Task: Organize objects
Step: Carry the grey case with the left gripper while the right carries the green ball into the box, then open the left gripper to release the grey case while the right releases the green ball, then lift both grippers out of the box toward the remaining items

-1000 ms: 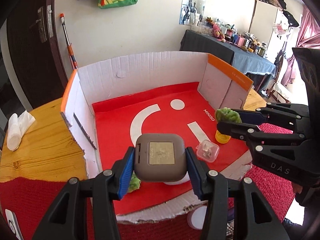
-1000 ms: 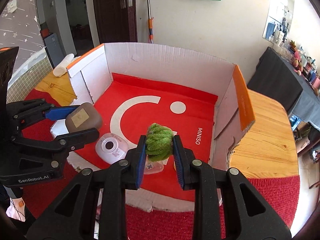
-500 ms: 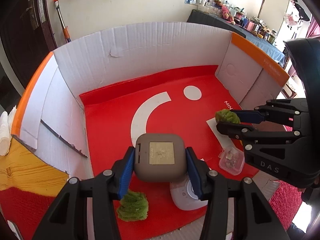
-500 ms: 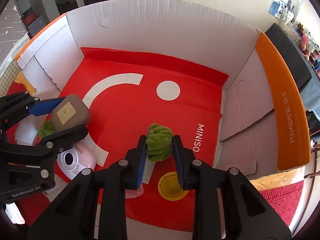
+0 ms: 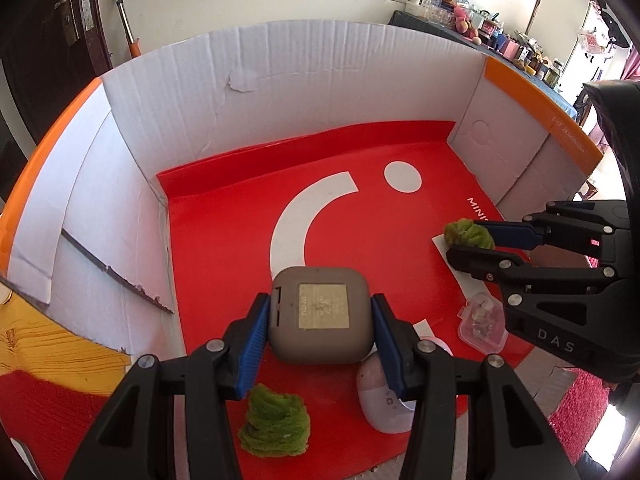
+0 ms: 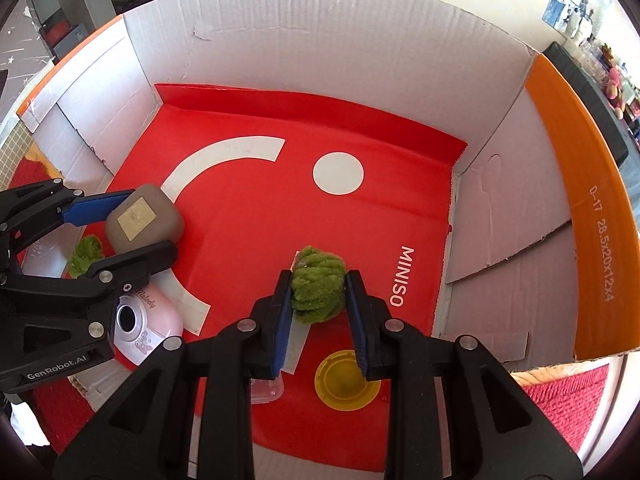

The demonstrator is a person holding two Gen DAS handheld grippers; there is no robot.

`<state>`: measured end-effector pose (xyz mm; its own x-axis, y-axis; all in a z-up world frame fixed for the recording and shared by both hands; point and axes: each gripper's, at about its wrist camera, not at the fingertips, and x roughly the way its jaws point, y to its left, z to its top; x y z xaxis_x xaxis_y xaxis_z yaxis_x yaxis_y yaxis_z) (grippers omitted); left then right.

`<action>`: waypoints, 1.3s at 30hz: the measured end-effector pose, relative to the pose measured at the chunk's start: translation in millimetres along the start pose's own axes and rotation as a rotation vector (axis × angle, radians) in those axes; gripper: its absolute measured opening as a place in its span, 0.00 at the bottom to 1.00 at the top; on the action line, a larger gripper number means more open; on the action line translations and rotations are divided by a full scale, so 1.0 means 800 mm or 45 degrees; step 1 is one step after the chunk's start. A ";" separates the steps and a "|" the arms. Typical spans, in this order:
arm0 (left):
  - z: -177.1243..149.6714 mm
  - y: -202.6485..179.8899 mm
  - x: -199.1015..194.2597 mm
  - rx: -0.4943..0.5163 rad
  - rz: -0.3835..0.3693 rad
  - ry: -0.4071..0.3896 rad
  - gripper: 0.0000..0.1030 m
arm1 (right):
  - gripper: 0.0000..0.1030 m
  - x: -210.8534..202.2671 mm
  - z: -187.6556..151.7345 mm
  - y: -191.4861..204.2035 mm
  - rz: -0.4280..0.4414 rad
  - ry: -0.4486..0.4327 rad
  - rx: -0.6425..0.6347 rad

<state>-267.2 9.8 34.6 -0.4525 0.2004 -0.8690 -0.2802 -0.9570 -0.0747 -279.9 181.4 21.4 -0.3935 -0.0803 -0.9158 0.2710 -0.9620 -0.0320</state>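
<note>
My left gripper (image 5: 320,312) is shut on a grey rounded square case (image 5: 320,316) with a beige label, held low over the box's near left part. In the right wrist view the same case (image 6: 142,222) shows between the left gripper's fingers. My right gripper (image 6: 318,290) is shut on a green fuzzy ball (image 6: 318,290), low over the red floor near the word MINISO; the left wrist view shows that ball (image 5: 470,234) at the right. A second green fuzzy ball (image 5: 276,426) lies on the floor under the left gripper.
The open cardboard box (image 5: 280,80) has white walls, orange rims and a red liner. On its floor lie a pink-and-white toy camera (image 6: 148,328), a small clear plastic case (image 5: 482,322) and a yellow lid (image 6: 346,380). Wooden table (image 5: 48,344) and red cloth surround it.
Both grippers have come down and forward into the box, each keeping its grip. The view now looks more steeply onto the red floor; little moved in the last half second.
</note>
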 end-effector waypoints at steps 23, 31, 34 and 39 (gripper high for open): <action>-0.002 0.006 0.000 -0.013 0.017 0.008 0.51 | 0.31 -0.011 -0.014 0.004 -0.013 0.027 -0.001; 0.004 0.005 -0.001 -0.026 0.012 -0.013 0.52 | 0.57 -0.019 -0.022 0.007 -0.015 0.012 -0.001; 0.006 0.005 -0.005 -0.032 0.009 -0.027 0.54 | 0.57 -0.024 -0.026 0.008 -0.018 0.012 0.002; 0.006 0.005 -0.012 -0.033 0.008 -0.045 0.54 | 0.57 -0.016 -0.009 -0.012 -0.032 0.004 0.010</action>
<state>-268.0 4.7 45.3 -0.4841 0.2013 -0.8515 -0.2556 -0.9633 -0.0824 -270.8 193.5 30.6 -0.3970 -0.0550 -0.9161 0.2540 -0.9658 -0.0521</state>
